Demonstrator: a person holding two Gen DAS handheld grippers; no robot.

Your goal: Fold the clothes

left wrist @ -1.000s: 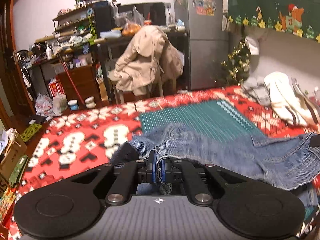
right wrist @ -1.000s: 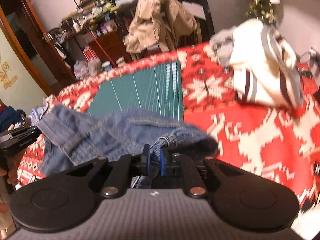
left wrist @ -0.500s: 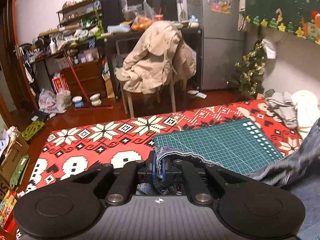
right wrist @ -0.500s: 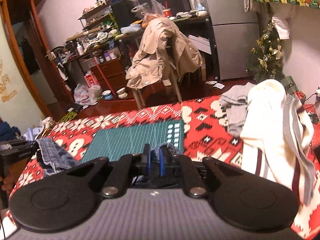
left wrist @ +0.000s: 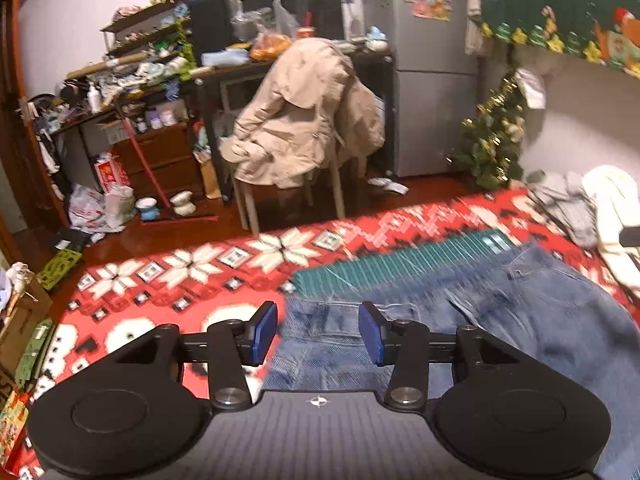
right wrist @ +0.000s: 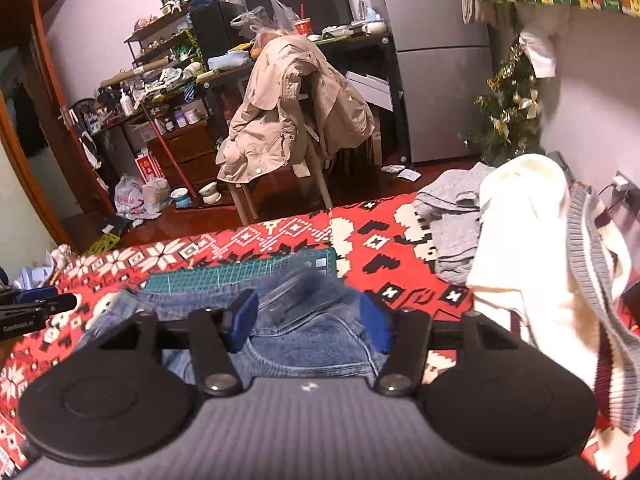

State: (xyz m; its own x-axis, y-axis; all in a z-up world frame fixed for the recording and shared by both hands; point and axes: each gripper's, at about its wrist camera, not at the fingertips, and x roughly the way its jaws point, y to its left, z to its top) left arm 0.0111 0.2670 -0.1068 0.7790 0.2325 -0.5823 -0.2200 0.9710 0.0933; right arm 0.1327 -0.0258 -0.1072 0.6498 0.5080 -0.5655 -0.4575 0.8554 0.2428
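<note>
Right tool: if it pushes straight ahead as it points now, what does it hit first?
Most likely the jeans: the open right tool has denim right between its pads. The green mat lies beyond. Depth is unclear.

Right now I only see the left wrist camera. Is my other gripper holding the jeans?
Observer: No. The right gripper is open, its blue pads wide apart, and the jeans lie loose beneath them.
Operator: Is anything close to it?
Observer: Yes. The cream sweater is heaped just to its right, and its grey striped trim drapes down the near side.
</note>
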